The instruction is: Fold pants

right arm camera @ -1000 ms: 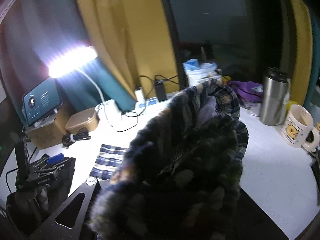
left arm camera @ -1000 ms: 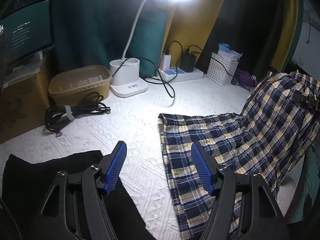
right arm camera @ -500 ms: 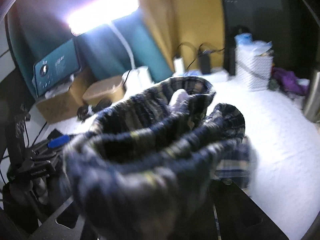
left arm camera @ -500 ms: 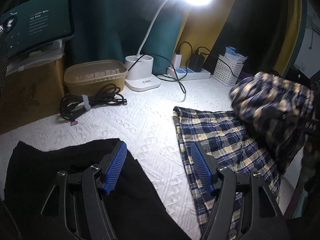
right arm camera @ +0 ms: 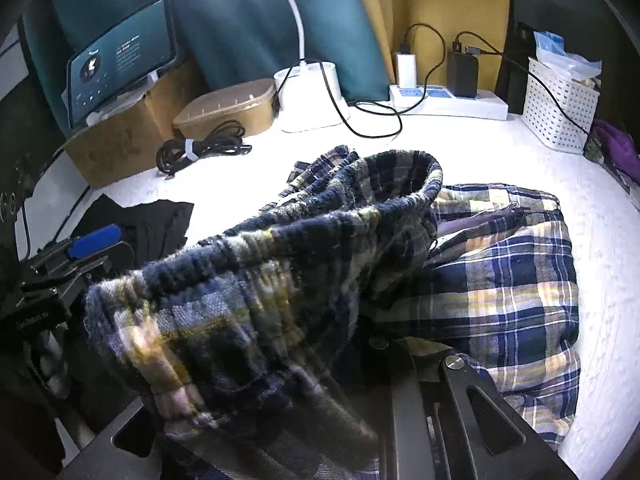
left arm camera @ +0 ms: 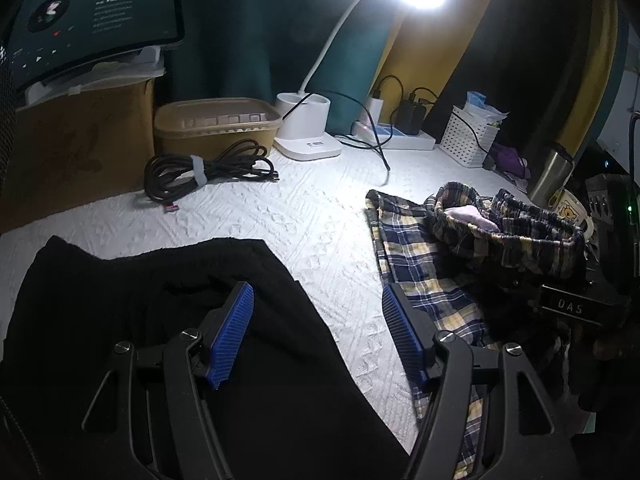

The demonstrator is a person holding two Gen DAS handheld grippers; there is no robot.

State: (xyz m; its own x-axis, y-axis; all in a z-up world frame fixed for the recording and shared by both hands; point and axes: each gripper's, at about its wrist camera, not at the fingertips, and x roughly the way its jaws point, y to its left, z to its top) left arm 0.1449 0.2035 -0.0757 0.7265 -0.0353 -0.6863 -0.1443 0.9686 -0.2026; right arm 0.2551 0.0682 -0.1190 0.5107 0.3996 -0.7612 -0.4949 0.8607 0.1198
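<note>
- Left wrist view: my left gripper (left arm camera: 318, 330) hangs with its 2 blue pads apart and nothing between them, over the edge of a black garment (left arm camera: 160, 340) and the white table cover (left arm camera: 312, 216).
- Same view: the plaid pants (left arm camera: 428, 276) lie at the right of the table. Their waistband (left arm camera: 504, 228), hanging high a second ago, now sits low over the flat leg section, carried by my right gripper's black body.
- My judgement: the waistband end is being brought over the legs, so 1 fold is under way and not yet laid flat.
- Right wrist view: my right gripper (right arm camera: 320, 360) is buried under bunched plaid cloth; I cannot see the fingertips, but the jaws read as clamped together on the waistband (right arm camera: 280, 248).
- The remaining fabric (right arm camera: 512, 280) rests in a doubled heap on the table.
- Count: 2 garments, 1 lamp base (right arm camera: 308, 96), 1 lidded tub (right arm camera: 232, 108), 1 cable bundle (right arm camera: 200, 148), 1 white basket (right arm camera: 560, 108), 1 power strip (right arm camera: 448, 104).
</note>
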